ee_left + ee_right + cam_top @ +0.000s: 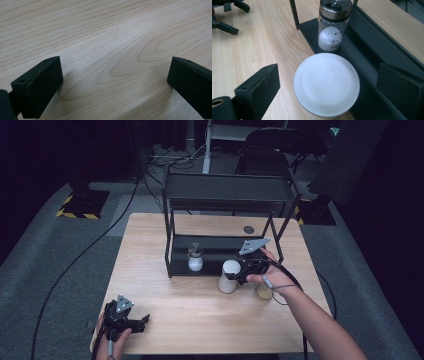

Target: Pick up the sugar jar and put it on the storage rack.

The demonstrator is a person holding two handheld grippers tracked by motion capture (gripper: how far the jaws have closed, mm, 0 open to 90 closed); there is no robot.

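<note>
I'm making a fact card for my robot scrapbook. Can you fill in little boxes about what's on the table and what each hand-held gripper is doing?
Table: light wood table
Rack: black two-level rack at the far side
On the rack's lower shelf: glass shaker with a metal top, partly full of white powder
In front of the rack: container with a white lid, standing on the table
Right hand-held gripper: open, jaws either side of the white lid, not closed on it
Left hand-held gripper: open, over bare wood at the near left corner
</note>
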